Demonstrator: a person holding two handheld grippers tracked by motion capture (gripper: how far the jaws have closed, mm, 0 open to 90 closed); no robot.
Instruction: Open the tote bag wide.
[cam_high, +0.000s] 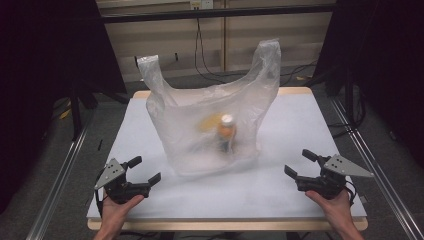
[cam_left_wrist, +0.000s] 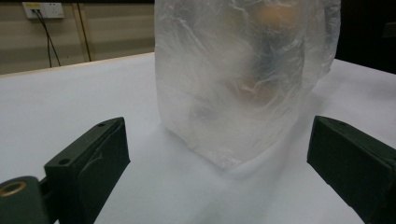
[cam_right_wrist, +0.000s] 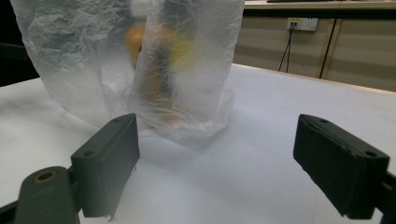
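Starting out: both grippers wait short of the plastic bag (cam_high: 212, 125).
I hold left gripper (cam_high: 142, 172) and right gripper (cam_high: 299, 164) spread, empty; bottle (cam_high: 226, 132) inside, nothing handled yet.

We read no text, brand, number or sign anywhere. Orange bottle with white cap (cam_high: 226, 131) inside translucent white plastic bag (cam_high: 210, 120) carries label, but bag film blurs it; letters not legible to us.
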